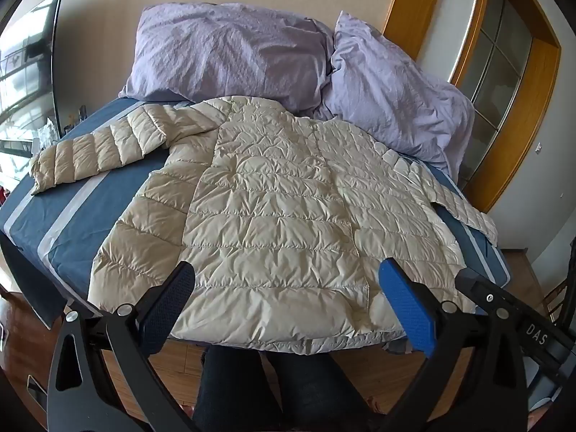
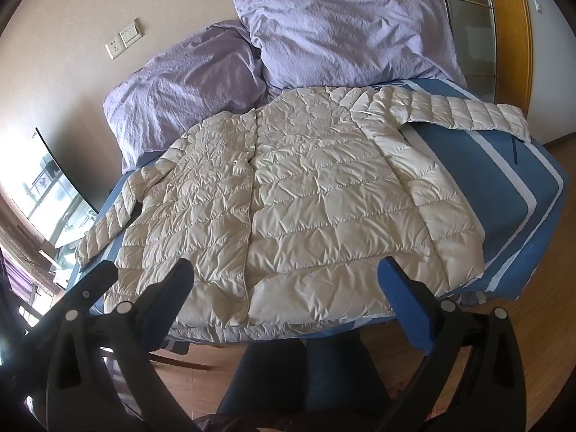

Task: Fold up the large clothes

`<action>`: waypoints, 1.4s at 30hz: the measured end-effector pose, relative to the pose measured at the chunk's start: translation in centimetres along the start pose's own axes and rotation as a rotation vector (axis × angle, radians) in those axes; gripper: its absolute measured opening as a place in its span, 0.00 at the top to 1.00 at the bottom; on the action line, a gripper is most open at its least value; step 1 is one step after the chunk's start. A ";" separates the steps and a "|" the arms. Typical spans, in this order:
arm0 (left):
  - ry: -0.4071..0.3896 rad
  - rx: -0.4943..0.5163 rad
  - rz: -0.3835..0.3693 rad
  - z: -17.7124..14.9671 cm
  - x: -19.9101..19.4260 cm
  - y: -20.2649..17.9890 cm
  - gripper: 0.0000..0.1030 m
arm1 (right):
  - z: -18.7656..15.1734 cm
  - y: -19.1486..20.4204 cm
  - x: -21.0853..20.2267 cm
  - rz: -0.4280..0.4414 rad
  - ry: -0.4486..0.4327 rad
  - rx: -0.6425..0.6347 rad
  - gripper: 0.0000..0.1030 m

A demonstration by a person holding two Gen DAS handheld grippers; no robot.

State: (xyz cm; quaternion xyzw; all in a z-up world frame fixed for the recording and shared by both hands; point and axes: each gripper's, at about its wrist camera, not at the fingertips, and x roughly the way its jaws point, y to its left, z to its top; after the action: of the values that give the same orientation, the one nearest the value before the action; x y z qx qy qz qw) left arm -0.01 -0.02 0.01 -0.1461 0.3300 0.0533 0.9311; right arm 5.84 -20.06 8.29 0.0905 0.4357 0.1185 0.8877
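A cream quilted down jacket [image 1: 273, 212] lies spread flat on the blue bed [image 1: 75, 216], hem toward me, both sleeves stretched out sideways. It also shows in the right wrist view [image 2: 306, 198]. My left gripper [image 1: 288, 284] is open and empty, hovering above the jacket's hem near the bed's front edge. My right gripper [image 2: 288, 280] is open and empty too, above the hem. Part of the right gripper's arm [image 1: 504, 309] shows at the right of the left wrist view. The left sleeve [image 1: 97, 151] lies across the blue cover; the right sleeve [image 2: 453, 111] reaches toward the bed's right edge.
Two lilac pillows [image 1: 230, 50] [image 1: 392, 97] lean against the wall at the head of the bed. A wooden-framed glass door [image 1: 504, 68] stands to the right, a TV screen [image 1: 25, 64] to the left. My legs [image 1: 273, 388] are at the bed's front edge on the wooden floor.
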 end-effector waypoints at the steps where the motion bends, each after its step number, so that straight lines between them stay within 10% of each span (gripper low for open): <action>1: 0.000 0.000 0.000 0.0 0.0 0.0 0.01 | 0.0 0.0 0.0 0.000 -0.001 0.000 0.02; 42: 0.004 0.000 0.000 -0.2 -0.5 0.1 0.01 | 0.1 -0.1 0.2 -0.004 0.002 -0.002 0.02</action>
State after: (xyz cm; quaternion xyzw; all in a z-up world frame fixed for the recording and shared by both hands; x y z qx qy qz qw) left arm -0.54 0.01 0.10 -0.1464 0.3318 0.0531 0.9304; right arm 6.01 -20.12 8.14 0.0889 0.4367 0.1173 0.8875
